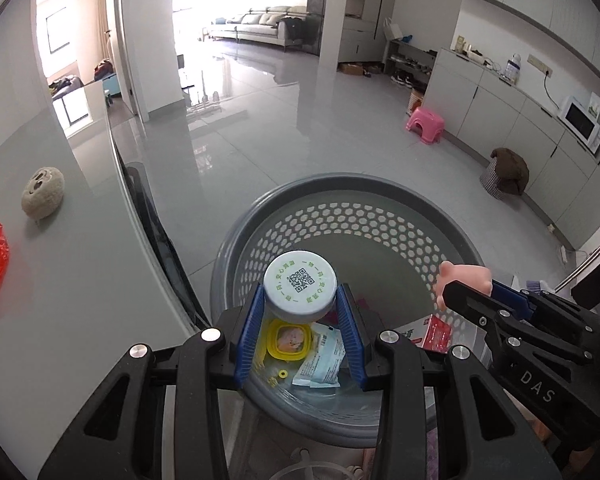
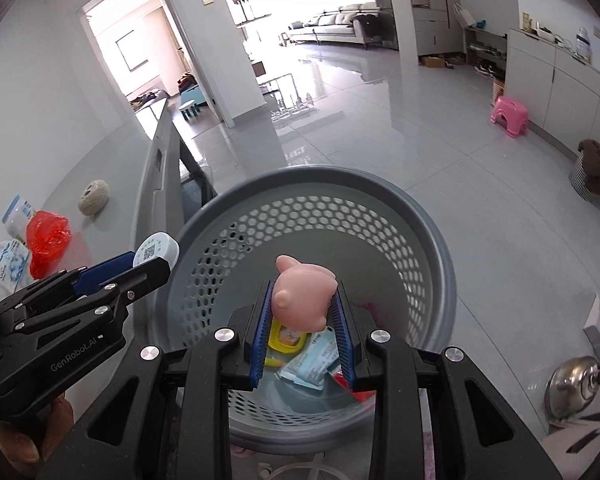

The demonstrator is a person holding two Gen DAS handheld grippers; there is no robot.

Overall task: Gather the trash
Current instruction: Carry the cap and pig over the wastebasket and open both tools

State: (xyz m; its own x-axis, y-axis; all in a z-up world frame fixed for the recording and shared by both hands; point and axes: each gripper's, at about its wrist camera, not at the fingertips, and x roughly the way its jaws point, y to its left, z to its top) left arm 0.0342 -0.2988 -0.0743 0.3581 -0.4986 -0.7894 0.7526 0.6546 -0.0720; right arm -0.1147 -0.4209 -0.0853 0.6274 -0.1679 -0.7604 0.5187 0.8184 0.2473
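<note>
Two hand-held grippers hang side by side over a round grey waste basket [image 1: 340, 184] with a honeycomb-perforated wall, which stands on a glossy tiled floor just to the right of a grey table [image 1: 80, 280].

The left gripper [image 1: 300, 312] is closed on a white round-capped container [image 1: 299, 285], its blue pads [image 1: 249, 336] pressing the body just under the cap. The cap, printed with a square code and green lettering, faces the left wrist camera, so the container's long axis appears to run away from the lens, tilted down toward the basket floor. It hangs inside the near left part of the rim, evidently so that it would fall into the basket when let go.

The right gripper [image 2: 302, 316] is clamped narrow on a soft pink toy figure [image 2: 302, 294]. The figure's rounded end sticks up and away beyond the fingertips, and its length lies roughly along the fingers. It sits over the middle of the opening, above the litter.

On the basket floor lie a yellow-framed square item [image 1: 289, 339], a pale blue printed packet [image 1: 320, 360] and a red-and-white wrapper [image 1: 436, 334].

On the table to the left remain a crumpled red plastic bag [image 2: 46, 236], a beige fuzzy round object [image 2: 94, 197] and some blue-and-white packets [image 2: 10, 264], probably further pickings.
</note>
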